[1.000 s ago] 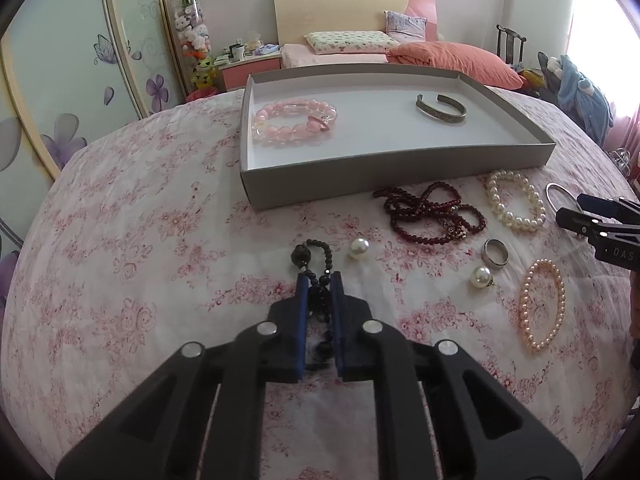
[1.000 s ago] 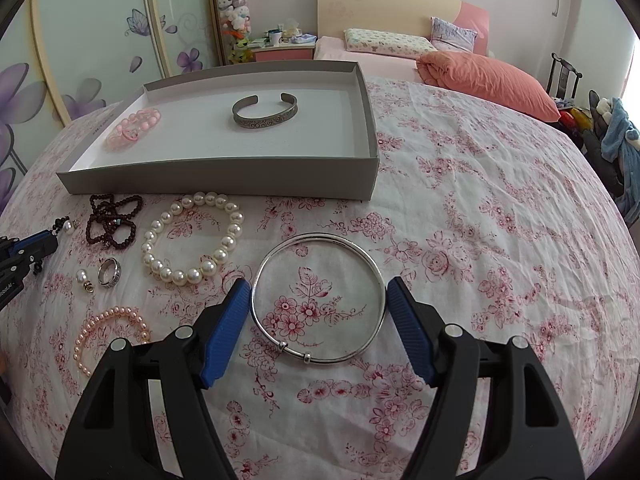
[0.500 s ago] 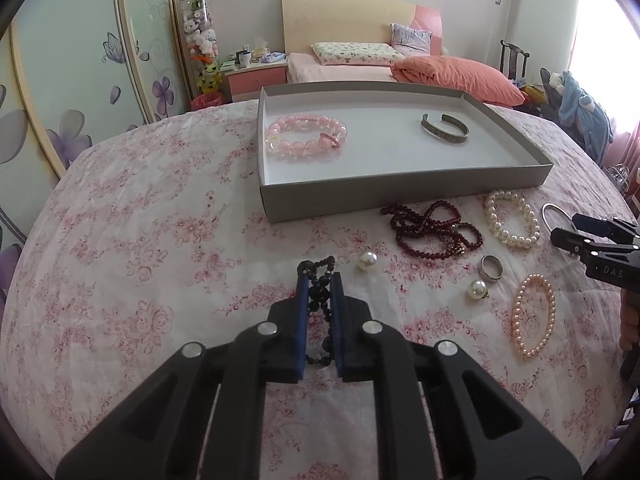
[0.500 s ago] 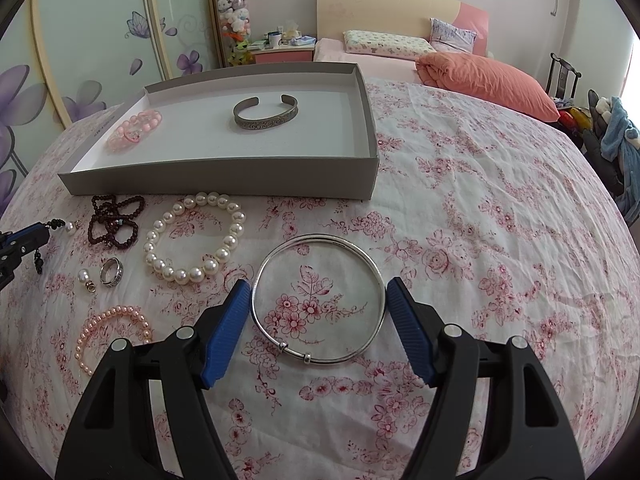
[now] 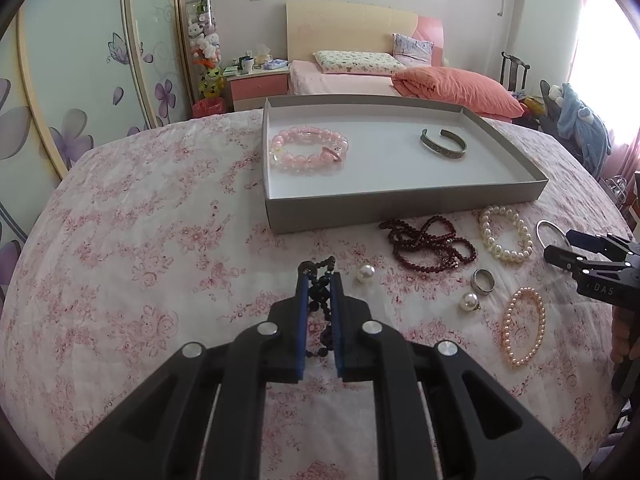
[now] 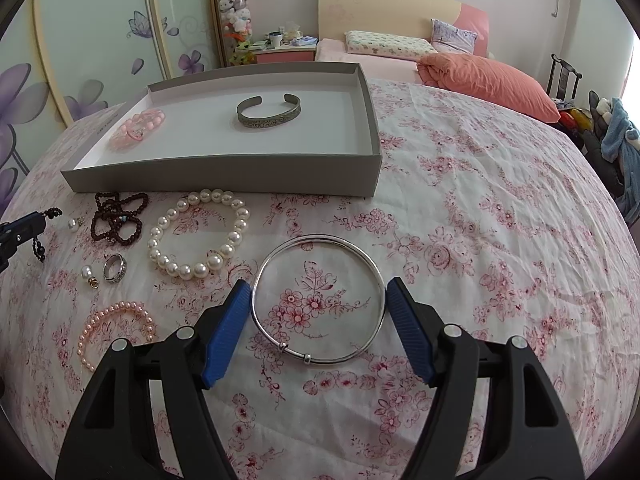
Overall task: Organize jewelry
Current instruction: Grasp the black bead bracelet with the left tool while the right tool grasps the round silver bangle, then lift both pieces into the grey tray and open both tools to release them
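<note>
My left gripper is shut on a string of black beads; a short loop pokes out past the fingertips and the rest hangs between the pads, just above the flowered bedspread. The grey tray lies beyond it, holding a pink bead bracelet and a metal cuff. My right gripper straddles a thin silver bangle that lies flat on the bedspread. Both blue pads touch its outer rim.
In front of the tray lie dark red beads, a white pearl bracelet, a ring, two pearl earrings and a pink pearl bracelet. A bed with pillows and a nightstand stand behind.
The left gripper has lifted slightly with the black beads, so less of the strand lies on the bedspread. The right gripper and the bangle have not moved.
</note>
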`<state>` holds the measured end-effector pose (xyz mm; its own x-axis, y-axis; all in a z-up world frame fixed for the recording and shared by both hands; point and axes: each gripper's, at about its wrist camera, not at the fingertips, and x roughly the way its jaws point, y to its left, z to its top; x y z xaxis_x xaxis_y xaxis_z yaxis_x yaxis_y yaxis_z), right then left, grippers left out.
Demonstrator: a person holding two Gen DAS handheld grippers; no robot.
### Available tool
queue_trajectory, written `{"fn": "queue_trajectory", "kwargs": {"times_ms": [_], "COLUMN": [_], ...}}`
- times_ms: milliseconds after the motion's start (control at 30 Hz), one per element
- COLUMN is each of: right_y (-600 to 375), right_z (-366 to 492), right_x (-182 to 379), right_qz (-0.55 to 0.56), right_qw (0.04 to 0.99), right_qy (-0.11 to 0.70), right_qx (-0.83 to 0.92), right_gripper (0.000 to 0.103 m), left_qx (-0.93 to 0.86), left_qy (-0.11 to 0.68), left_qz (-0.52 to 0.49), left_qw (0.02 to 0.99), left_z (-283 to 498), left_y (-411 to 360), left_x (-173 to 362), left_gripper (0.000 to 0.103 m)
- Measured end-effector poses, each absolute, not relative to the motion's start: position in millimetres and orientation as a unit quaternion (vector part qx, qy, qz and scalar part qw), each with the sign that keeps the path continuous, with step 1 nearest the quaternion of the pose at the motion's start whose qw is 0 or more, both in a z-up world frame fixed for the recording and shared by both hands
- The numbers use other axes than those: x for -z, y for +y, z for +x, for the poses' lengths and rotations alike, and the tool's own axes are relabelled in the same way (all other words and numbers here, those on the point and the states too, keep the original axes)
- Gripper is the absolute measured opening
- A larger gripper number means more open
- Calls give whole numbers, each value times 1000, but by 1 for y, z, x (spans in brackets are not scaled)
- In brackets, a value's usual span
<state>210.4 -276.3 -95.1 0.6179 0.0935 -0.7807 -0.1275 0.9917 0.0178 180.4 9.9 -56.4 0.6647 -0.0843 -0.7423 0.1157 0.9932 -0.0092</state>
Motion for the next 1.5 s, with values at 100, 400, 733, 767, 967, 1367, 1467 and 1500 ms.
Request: {"fn": "queue_trajectory", "kwargs": {"times_ms": [100, 400, 733, 767, 967, 1367, 1467, 1500], "right_y": [-277, -277, -272, -271, -261, -241, -238, -238], "right_z": [210, 210, 200, 199, 189, 159, 153, 150], "right_x": [95, 95, 77, 73, 51, 7, -3, -5], "right_qz": [-19, -19, -13, -11, -7, -8, -7, -8], "right_qw": [899, 900, 914, 916, 932, 964, 972, 974], "right_qy": [433, 432, 401, 395, 353, 247, 215, 208], "right_qx": [-61, -61, -65, -67, -81, -96, -94, -93], "right_gripper": [70, 70, 70, 70, 70, 70, 70, 70], "left_qx": [54, 54, 53, 53, 57, 67, 70, 71], "left_qy": [405, 397, 386, 384, 371, 322, 306, 300], "left_qz": [16, 9, -8, -10, -23, -32, -35, -35], "left_qw": [913, 916, 921, 922, 927, 944, 949, 951], "left_z": [181, 179, 178, 178, 176, 160, 156, 154], "left_y": [11, 14, 17, 17, 16, 1, -3, -5], "left_x": [55, 49, 42, 41, 33, 4, -6, -9], "left_gripper": [11, 11, 11, 11, 11, 11, 11, 11]}}
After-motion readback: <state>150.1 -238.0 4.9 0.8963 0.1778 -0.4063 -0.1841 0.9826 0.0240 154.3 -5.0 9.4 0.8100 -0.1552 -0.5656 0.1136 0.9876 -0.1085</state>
